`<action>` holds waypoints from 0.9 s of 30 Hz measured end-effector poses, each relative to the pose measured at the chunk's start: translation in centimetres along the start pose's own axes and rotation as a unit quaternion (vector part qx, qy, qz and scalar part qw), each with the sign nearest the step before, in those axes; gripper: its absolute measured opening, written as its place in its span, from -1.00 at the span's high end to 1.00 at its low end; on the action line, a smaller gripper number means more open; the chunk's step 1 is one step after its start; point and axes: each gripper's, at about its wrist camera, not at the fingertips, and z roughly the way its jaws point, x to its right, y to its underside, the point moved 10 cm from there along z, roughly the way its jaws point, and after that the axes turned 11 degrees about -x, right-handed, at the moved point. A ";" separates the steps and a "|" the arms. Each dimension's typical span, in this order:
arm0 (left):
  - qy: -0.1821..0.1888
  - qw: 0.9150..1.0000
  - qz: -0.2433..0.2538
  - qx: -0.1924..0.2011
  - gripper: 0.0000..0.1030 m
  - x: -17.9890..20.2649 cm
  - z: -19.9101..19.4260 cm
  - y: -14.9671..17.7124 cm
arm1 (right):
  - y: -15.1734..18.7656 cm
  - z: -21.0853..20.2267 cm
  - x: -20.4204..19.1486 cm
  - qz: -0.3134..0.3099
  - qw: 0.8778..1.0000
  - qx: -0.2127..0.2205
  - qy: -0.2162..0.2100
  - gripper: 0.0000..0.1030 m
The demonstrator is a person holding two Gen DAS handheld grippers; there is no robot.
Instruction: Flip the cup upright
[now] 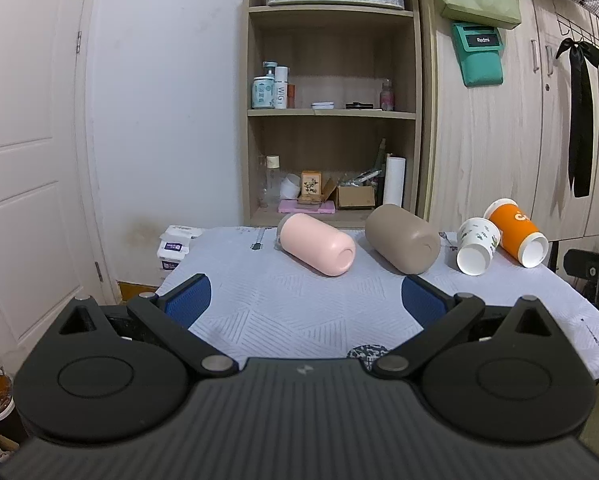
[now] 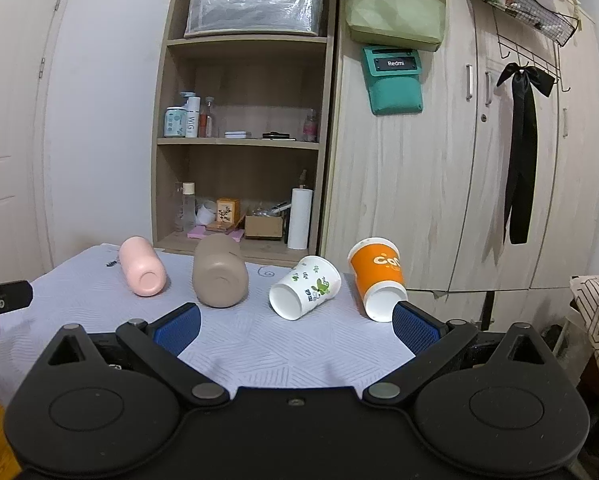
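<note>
We hold both grippers back from the row of cups, and nothing is grasped yet: the left gripper (image 1: pixel 305 298) has its blue pads spread wide over bare cloth, and the right gripper (image 2: pixel 295 326) is likewise released, with only the table (image 2: pixel 283 356) between its fingers. Four cups lie on their sides in a line along the far part of the quilted cover: a pink cup (image 1: pixel 318 245), a taupe cup (image 1: pixel 403 239), a white floral paper cup (image 2: pixel 305 292) and an orange paper cup (image 2: pixel 377 278). We judge the wide stance a ready pose, since each jaw gap looks broad enough to take a cup across its body, and none has been chosen so far. The left wrist view faces the pink and taupe cups most squarely and shows their near ends, so that hand seems set for those two; the paper cups sit off at its right edge. The right wrist view brings the paper cups close, with the orange cup's white end just beside the right pad (image 2: pixel 413 328), and it shows the floral print plainly. Behind everything stands a wooden shelf (image 1: pixel 333 112) against the wall.
</note>
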 end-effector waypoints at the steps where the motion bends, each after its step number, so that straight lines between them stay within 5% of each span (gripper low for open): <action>1: 0.000 1.000 0.000 -0.002 -1.00 0.0 0.1 0.0 | 0.0 0.0 -0.1 -0.001 1.000 0.000 -0.001 -1.00; 27: -0.008 1.000 0.000 -0.016 -1.00 -0.3 0.5 0.1 | 0.2 0.5 -0.9 -0.022 1.000 -0.011 -0.011 -1.00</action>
